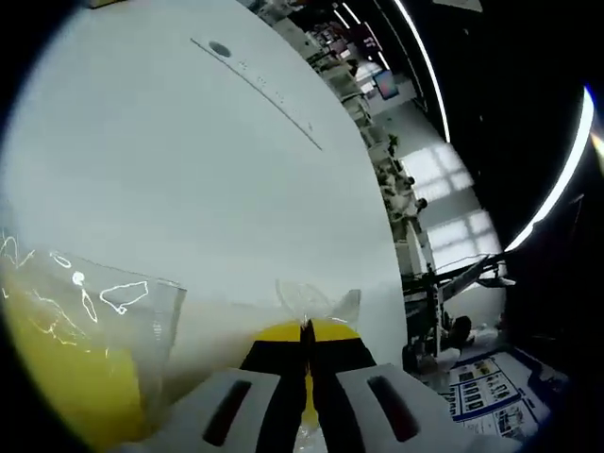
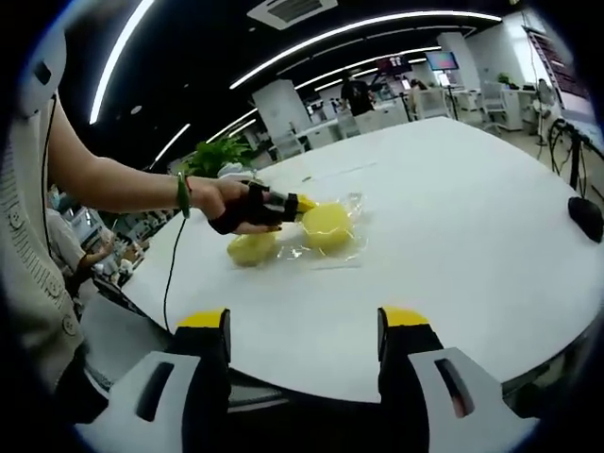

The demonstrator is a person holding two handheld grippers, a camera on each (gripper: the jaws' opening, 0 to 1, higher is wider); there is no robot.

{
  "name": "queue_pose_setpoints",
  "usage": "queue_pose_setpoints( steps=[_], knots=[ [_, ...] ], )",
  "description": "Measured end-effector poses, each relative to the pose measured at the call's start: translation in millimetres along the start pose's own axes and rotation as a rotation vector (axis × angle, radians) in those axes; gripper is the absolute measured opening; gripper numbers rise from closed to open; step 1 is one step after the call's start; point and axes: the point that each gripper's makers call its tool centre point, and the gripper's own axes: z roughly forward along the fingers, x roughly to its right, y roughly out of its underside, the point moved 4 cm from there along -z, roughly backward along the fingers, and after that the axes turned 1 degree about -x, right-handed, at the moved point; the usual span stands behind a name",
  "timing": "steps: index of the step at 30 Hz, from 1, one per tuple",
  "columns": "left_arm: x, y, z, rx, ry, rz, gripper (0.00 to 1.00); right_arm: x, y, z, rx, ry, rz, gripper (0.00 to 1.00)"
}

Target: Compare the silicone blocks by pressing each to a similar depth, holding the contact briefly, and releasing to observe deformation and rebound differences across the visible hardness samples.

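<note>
The left claw (image 2: 300, 203), clenched, presses the bagged round yellow silicone block (image 2: 327, 226) on the white worktop (image 2: 453, 245); the second yellow block (image 2: 251, 249) seems pending, right claw (image 2: 304, 330) released.

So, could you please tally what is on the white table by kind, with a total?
Yellow silicone blocks in clear bags: 2 (one at the left claw, one nearer the table edge)
Dark object at the table's far right, too small to identify: 1
Total: 3
</note>
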Motion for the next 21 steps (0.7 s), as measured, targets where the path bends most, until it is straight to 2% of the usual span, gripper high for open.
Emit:
queue_pose_setpoints(
  steps=[2,5,7,8,10,16,18,21],
  knots=[
    [8.2,-0.3,-4,-0.01,0.02,0.07,0.0,-1,-0.2,0,0.002,0.0,-0.003,0.58],
    [26.2,1.5,-11,-0.02,0.094,0.141,0.0,-4,-2.5,-2,0.011,-0.007,-0.013,0.57],
    [34.2,3.5,-15,-0.027,0.116,0.192,0.0,-5,-3.5,-4,0.015,-0.007,-0.022,0.57],
    [39.3,5.5,-18,-0.03,0.12,0.273,0.0,-5,-3.8,-4,0.017,-0.006,-0.024,0.57],
    [46.7,9.4,-23,-0.033,0.123,0.383,0.0,-5,-5.4,-6,0.024,-0.006,-0.028,0.57],
    [70.0,22.4,-34,-0.069,0.159,0.637,0.0,-8,-7.9,-10,0.048,-0.002,-0.046,0.57],
    [77.0,26.1,-38,-0.071,0.177,0.675,0.0,-10,-7.8,-11,0.05,-0.004,-0.048,0.57],
    [86.2,32.9,-46,-0.086,0.205,0.673,0.0,-12,-7.9,-13,0.05,-0.007,-0.058,0.57]
  ],
)
